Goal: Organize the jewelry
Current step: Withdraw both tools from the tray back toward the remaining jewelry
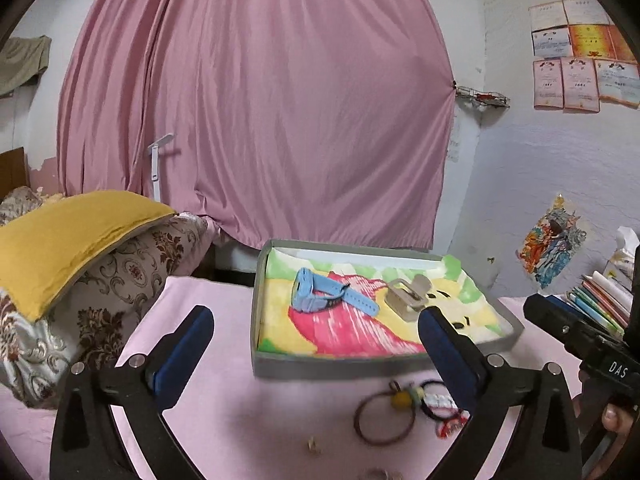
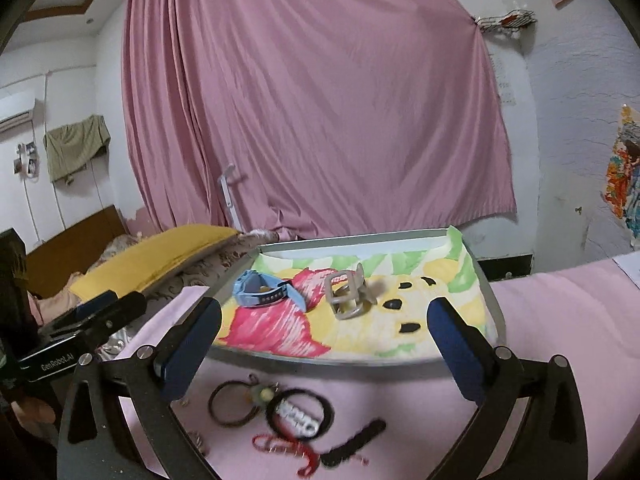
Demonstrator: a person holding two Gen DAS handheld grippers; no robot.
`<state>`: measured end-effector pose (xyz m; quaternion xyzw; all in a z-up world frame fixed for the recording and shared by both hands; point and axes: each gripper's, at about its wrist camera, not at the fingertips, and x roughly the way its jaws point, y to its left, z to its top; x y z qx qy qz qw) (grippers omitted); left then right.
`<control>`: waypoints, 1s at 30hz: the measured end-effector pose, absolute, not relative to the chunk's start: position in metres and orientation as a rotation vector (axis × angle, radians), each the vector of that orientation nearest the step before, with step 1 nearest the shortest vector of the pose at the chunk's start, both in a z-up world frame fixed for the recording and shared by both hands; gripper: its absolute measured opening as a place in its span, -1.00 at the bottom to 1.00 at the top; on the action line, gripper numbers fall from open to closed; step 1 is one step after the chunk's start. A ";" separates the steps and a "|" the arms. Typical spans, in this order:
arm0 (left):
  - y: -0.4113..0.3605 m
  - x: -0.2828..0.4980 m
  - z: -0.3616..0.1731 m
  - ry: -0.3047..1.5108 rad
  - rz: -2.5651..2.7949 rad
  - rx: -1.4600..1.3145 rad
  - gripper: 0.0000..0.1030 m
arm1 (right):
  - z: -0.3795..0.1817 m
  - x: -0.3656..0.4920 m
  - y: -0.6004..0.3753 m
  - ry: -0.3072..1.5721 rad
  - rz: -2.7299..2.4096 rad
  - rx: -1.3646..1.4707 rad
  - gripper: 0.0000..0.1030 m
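Observation:
A grey tray (image 1: 328, 367) (image 2: 494, 312) lined with a colourful cloth holds a blue watch (image 1: 320, 292) (image 2: 262, 290) and a beige hair claw (image 1: 408, 294) (image 2: 348, 290). On the pink cloth in front lie a brown hair tie (image 1: 380, 416) (image 2: 232, 402) with a yellow bead, a black hair tie with white beads (image 2: 300, 412) (image 1: 436, 398), a red cord (image 2: 288, 450) and a black clip (image 2: 354, 442). My left gripper (image 1: 316, 344) is open and empty above the cloth. My right gripper (image 2: 326, 334) is open and empty over the loose pieces.
A yellow pillow (image 1: 76, 236) and patterned bedding (image 1: 104, 304) lie at the left. A pink curtain (image 1: 256, 100) hangs behind. Books (image 1: 600, 300) stand at the right. A small earring (image 1: 314, 446) lies near the front.

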<state>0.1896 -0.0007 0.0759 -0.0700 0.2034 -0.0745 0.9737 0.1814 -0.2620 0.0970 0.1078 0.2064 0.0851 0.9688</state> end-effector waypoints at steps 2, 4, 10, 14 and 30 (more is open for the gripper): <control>0.000 0.178 0.073 0.407 -0.150 -0.143 0.99 | 0.096 0.170 -0.264 0.405 0.159 0.215 0.96; -0.001 0.167 0.069 0.408 -0.149 -0.139 0.99 | 0.094 0.155 -0.266 0.391 0.145 0.211 0.96; -0.004 0.140 0.058 0.404 -0.148 -0.128 0.99 | 0.086 0.125 -0.269 0.384 0.113 0.174 0.96; -0.004 0.124 0.050 0.409 -0.145 -0.118 0.99 | 0.089 0.110 -0.269 0.377 0.115 0.127 0.96; -0.007 0.126 0.015 0.614 -0.233 -0.141 0.94 | 0.065 0.111 -0.271 0.622 0.194 0.077 0.95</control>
